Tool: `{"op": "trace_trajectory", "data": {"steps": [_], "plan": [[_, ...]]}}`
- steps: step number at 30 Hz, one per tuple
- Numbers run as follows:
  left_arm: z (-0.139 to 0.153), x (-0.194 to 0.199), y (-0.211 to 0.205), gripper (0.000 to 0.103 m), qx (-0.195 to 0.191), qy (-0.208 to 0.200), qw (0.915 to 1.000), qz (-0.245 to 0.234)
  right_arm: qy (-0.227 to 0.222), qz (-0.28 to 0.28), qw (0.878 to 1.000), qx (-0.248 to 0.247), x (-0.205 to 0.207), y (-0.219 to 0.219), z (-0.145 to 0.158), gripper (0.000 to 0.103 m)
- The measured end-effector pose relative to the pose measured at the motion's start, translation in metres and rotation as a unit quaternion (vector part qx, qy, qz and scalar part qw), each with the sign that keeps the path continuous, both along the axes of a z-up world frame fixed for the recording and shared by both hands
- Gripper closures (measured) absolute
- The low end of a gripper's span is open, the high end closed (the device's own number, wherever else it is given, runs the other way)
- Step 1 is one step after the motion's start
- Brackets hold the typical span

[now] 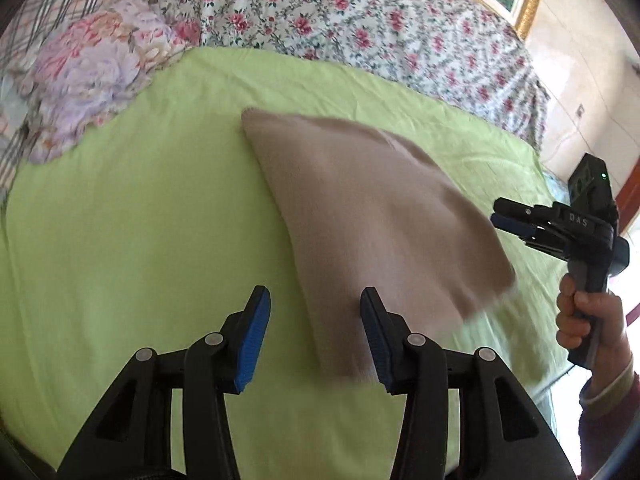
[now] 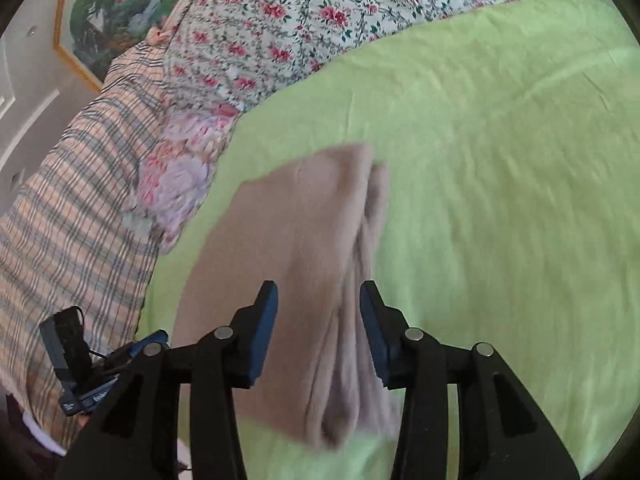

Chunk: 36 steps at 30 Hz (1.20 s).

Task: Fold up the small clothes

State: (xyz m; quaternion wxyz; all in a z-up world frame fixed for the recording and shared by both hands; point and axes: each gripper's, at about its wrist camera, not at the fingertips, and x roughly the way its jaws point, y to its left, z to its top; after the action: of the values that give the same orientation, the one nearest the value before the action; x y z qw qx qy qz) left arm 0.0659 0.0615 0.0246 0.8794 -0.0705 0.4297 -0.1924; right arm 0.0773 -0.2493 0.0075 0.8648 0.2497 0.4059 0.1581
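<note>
A beige knitted garment [image 1: 360, 216] lies folded on the light green sheet [image 1: 140, 220], its image blurred. My left gripper [image 1: 314, 332] is open and empty, hovering over the garment's near left edge. My right gripper [image 2: 318, 328] is open and empty above the garment [image 2: 296, 264], whose stacked layers show at its near end. The right gripper also shows in the left wrist view [image 1: 502, 216], at the garment's right, held in a hand. The left gripper shows at the lower left of the right wrist view [image 2: 152, 340].
A floral quilt [image 1: 360, 20] lies behind the green sheet. A pink and lilac flowered cloth [image 1: 92, 76] and a plaid cloth [image 2: 72, 200] lie to the left. A gold-framed picture [image 2: 116, 4] hangs on the wall.
</note>
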Motion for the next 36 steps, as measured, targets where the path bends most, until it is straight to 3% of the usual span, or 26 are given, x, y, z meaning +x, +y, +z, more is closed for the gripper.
{"op": "trace_trajectory", "data": {"steps": [4,8,11,12,13,14,18,20,22,23,27,32,36], "plan": [[-0.009,-0.032,-0.008,0.054,0.014,-0.011,0.9996,-0.02,0.008,0.02,1.0,0.002,-0.022,0.014,-0.013,0.059],[-0.022,-0.034,-0.022,0.054,0.036,-0.007,0.9988,-0.032,0.014,0.036,0.999,-0.005,-0.025,0.028,-0.022,0.059],[-0.03,-0.025,-0.022,0.055,0.04,-0.001,0.9991,-0.012,0.013,0.043,0.999,-0.016,-0.023,0.035,-0.027,0.059],[-0.032,-0.019,-0.021,0.063,0.035,0.004,0.9994,-0.002,0.014,0.043,0.999,-0.017,-0.022,0.036,-0.028,0.071],[-0.033,-0.014,-0.02,0.07,0.029,0.006,0.9995,0.012,0.022,0.044,0.999,-0.018,-0.018,0.037,-0.029,0.098],[-0.033,-0.011,-0.02,0.084,0.028,0.007,0.9993,0.023,0.027,0.043,0.999,-0.018,-0.018,0.035,-0.028,0.097],[-0.022,-0.02,-0.038,0.092,0.107,-0.011,0.9902,0.089,-0.057,0.04,0.997,-0.014,-0.033,0.026,0.025,0.097],[-0.022,-0.027,-0.049,0.093,0.141,-0.019,0.9848,0.099,-0.07,0.034,0.995,-0.062,-0.036,0.02,0.04,0.098],[-0.027,-0.029,-0.058,0.093,0.164,-0.016,0.981,0.102,-0.053,0.026,0.991,-0.118,-0.033,0.017,0.029,0.098],[-0.029,-0.029,-0.06,0.094,0.168,-0.012,0.9804,0.102,-0.03,0.023,0.99,-0.139,-0.029,0.015,0.014,0.098],[-0.03,-0.031,-0.062,0.094,0.171,-0.006,0.9797,0.105,0.016,0.023,0.989,-0.144,-0.026,0.011,-0.025,0.098],[-0.033,-0.027,-0.045,0.093,0.132,0.021,0.985,0.109,0.023,0.027,0.987,-0.159,-0.03,0.014,-0.036,0.098],[-0.033,-0.027,-0.044,0.094,0.123,0.028,0.9866,0.103,0.03,0.023,0.983,-0.179,-0.034,0.013,-0.041,0.098]]}}
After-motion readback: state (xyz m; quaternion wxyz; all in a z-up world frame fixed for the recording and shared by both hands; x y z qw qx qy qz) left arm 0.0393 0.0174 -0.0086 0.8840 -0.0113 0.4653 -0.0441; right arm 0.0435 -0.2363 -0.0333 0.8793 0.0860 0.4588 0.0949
